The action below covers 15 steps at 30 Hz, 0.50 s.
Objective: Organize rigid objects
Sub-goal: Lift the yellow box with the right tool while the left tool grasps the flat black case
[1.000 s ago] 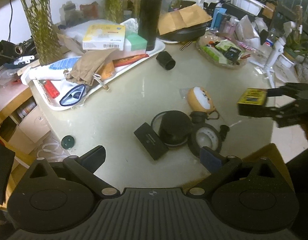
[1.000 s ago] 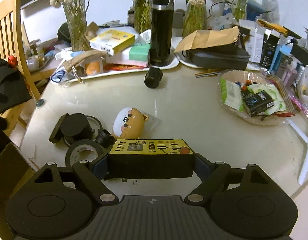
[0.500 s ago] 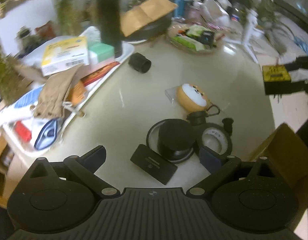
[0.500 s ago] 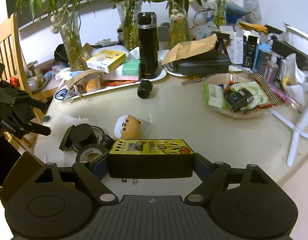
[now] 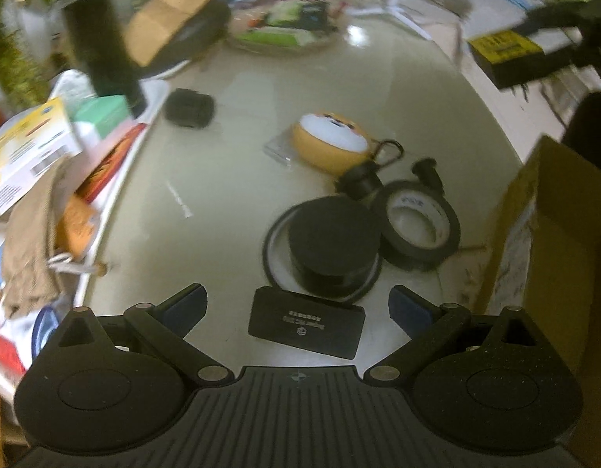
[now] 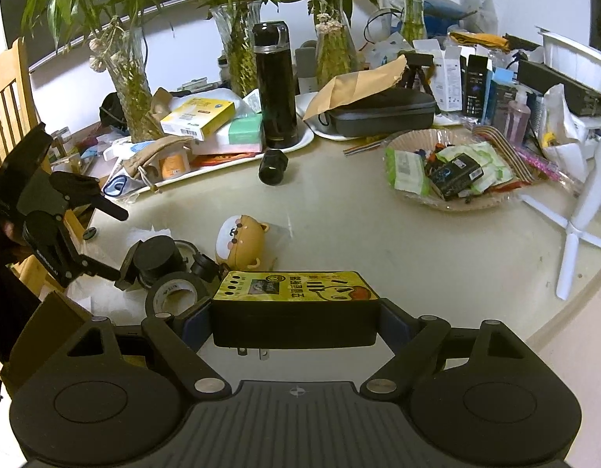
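Right hand-held gripper (image 6: pixel 295 321) clamped on charger (image 6: pixel 295 304) w/ prongs down, above worktop (image 6: pixel 359 226); left hand-held gripper (image 5: pixel 296 304) apart over black case (image 5: pixel 306 327); risk: fingers knock tape (image 5: pixel 419 224), as it's close.

Black box (image 5: pixel 306 327) lies between the wide-apart jaws, untouched.
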### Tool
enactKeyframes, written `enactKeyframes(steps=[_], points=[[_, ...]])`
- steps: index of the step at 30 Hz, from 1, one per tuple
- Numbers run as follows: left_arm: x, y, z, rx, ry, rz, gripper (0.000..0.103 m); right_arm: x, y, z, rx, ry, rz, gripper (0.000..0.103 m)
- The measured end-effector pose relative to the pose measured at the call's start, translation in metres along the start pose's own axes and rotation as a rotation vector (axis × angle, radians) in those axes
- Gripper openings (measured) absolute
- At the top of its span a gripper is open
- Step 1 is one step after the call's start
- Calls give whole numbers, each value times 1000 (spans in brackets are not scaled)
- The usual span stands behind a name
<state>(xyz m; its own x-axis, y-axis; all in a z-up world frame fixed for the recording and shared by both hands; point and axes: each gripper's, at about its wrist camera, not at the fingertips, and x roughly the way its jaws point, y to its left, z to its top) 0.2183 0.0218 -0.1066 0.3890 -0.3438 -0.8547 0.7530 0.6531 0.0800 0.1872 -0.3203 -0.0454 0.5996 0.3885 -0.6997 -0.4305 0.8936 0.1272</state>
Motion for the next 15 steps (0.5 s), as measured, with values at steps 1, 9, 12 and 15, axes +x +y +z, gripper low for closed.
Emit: enactKeyframes(steps=[1, 9, 12, 15], points=[[3, 0, 0, 15, 9, -3, 93, 0, 0, 0, 1, 0, 1, 88], [19, 3, -2, 55, 77, -54, 80, 1, 0, 0, 0, 2, 2, 88], [23, 4, -4, 58, 86, -64, 73, 1, 1, 0, 0, 1, 1, 88], [22, 3, -4, 65, 82, -61, 69, 0, 1, -1, -5, 0, -1, 88]])
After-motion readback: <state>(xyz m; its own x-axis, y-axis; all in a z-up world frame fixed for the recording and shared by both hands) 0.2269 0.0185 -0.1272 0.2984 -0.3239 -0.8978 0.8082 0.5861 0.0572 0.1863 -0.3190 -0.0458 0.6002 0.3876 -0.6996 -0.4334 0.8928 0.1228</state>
